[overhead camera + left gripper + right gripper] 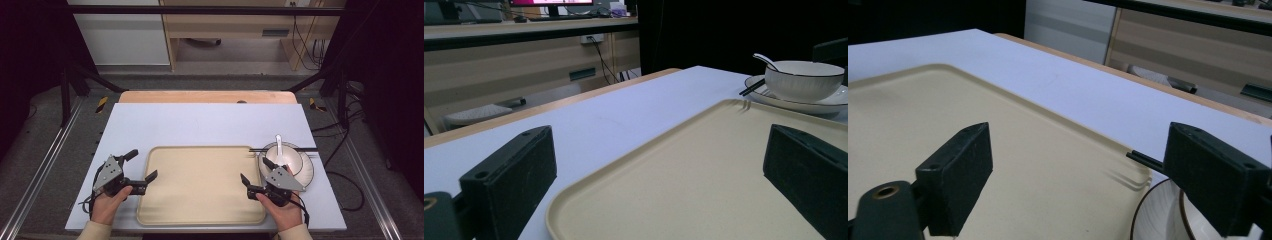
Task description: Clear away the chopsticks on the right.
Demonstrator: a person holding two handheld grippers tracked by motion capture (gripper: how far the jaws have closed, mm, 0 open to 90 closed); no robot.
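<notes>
Here we look down on a pale blue-white table top point(200, 122) with a large cream serving tray point(200, 210) lying flat at its near middle. The tray carries nothing; its bare floor shows in the high view and in both gripper views, with a few short grooves moulded at its far right corner.

Just right of the tray sits a white plate point(310, 175) with a thin dark rim line. On the plate stands a white bowl point(295, 157), also edged with a dark line, and in the bowl rests a white ceramic spoon point(278, 142), its handle leaning up over the far rim. We cannot tell whether the bowl holds anything else. A pair of black chopsticks point(305, 148) lies across the far edge of the plate, pointing left and right, with the tips reaching towards the tray's far right corner.

The left gripper point(141, 166) is held by a hand at the tray's near left; its jaws stand wide apart with nothing between them, one over the table and one over the tray's left rim. The right gripper point(255, 172) is held at the tray's near right, jaws likewise spread wide and empty, straddling the tray's right rim, with one jaw above the near left part of the plate. In the right gripper view the chopstick tips show just beside that jaw.
</notes>
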